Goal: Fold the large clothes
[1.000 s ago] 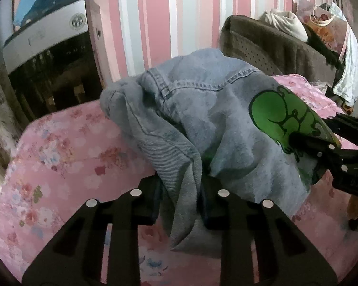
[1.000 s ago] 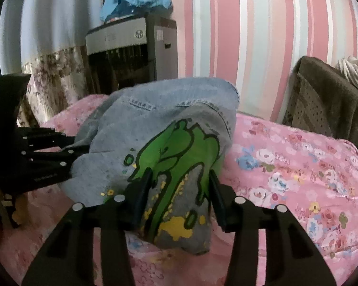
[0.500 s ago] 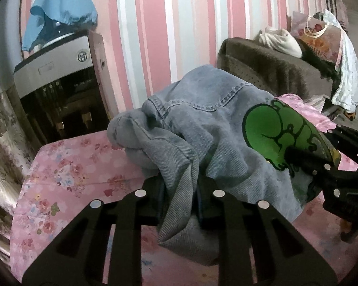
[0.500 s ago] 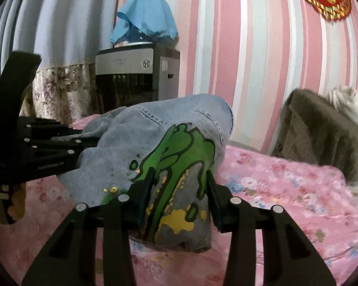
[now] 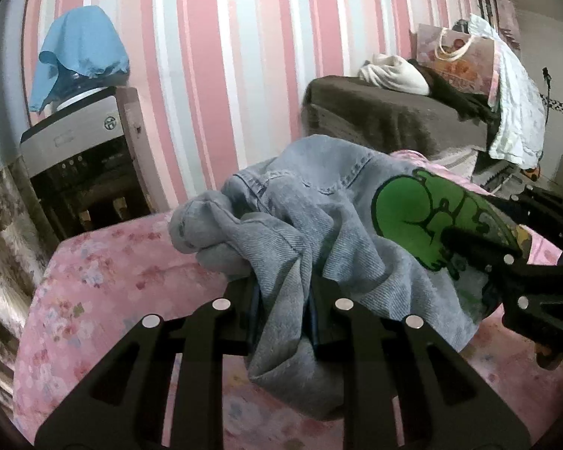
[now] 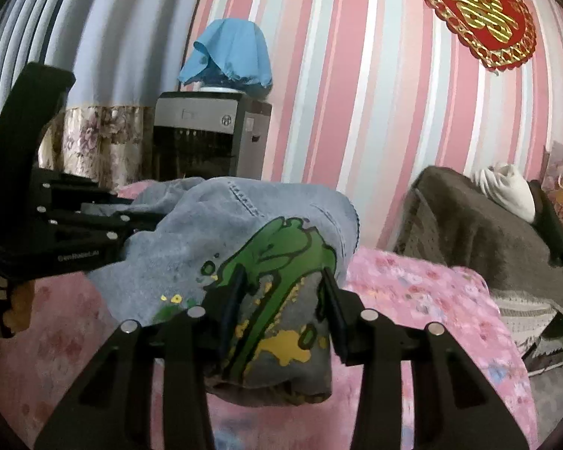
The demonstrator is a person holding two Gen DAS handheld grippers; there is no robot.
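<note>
The left gripper (image 5: pixel 283 300) is clamped on a narrow bunched fold of the denim jacket (image 5: pixel 319 217), with cloth hanging in a rumpled tail below its fingers. The right gripper (image 6: pixel 279 300) is clamped on a thicker wad of the same jacket, right over its printed patch, and each gripper shows at the edge of the other's view, the left one (image 6: pixel 94 225) gripping the jacket's far side.

The jacket is pale, washed-out blue-grey denim with lighter stitched seams. It carries a large bright green cartoon print (image 6: pixel 277 258) outlined in black, with yellow splashes lower down. Held between the two grippers, it is gathered into a loose heap lifted above the pink floral bedspread (image 5: pixel 112 273), its lower folds hanging towards the cloth.

Behind the jacket, the wall (image 6: pixel 356 112) is striped in pink, white and pale blue. To the left of the jacket stands a grey water dispenser (image 6: pixel 210 135) whose top is draped in a light blue cloth (image 6: pixel 229 56). High above the jacket and to the right hangs a red and gold ornament (image 6: pixel 476 11). To the right of the jacket is a dark brown covered seat (image 6: pixel 469 225) with a white bundle (image 6: pixel 506 187) on it.
</note>
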